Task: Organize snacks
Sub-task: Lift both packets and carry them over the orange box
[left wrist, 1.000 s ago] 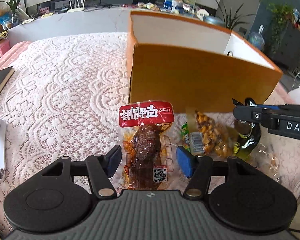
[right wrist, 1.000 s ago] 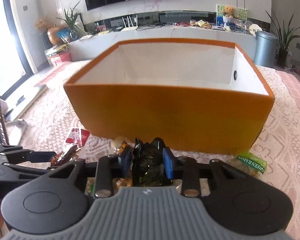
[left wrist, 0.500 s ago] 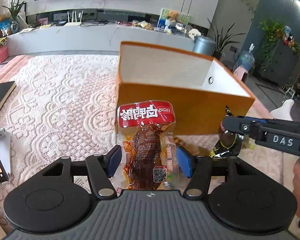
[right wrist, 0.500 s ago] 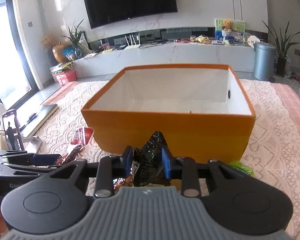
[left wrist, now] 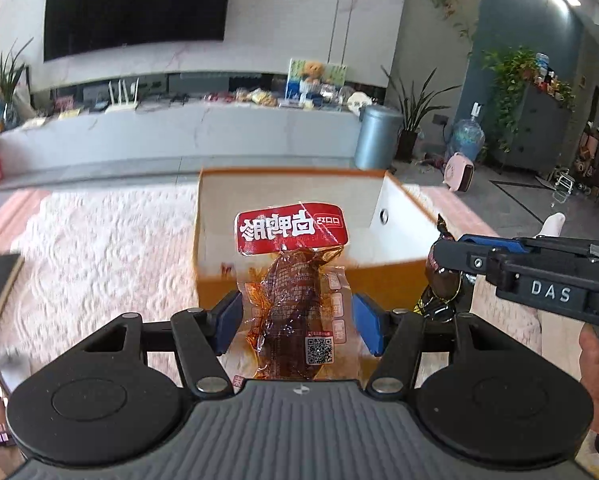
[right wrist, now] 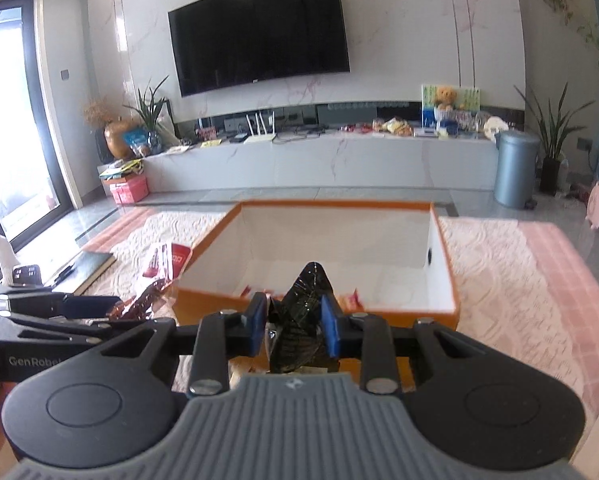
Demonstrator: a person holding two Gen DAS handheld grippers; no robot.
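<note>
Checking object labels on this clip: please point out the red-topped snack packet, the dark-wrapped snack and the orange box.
red-topped snack packet (left wrist: 291, 304), left wrist view, on the brown meat inside.
dark-wrapped snack (right wrist: 299, 312), right wrist view, on the crinkled wrapper between the pads.
orange box (right wrist: 315, 307), right wrist view, on its near wall's outer face.

box (right wrist: 315, 307): sitting on tablecloth (left wrist: 99, 248), ahead of both grippers
meat packet (left wrist: 295, 300): sitting between left gripper (left wrist: 297, 322) pads
wrapped candy (right wrist: 299, 320): sitting between right gripper (right wrist: 293, 330) pads
notebook (right wrist: 85, 266): lying left of box

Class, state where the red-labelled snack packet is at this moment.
In the left wrist view the red-labelled snack packet hangs centre frame between the left gripper's blue pads, raised before the orange box's near wall.
</note>
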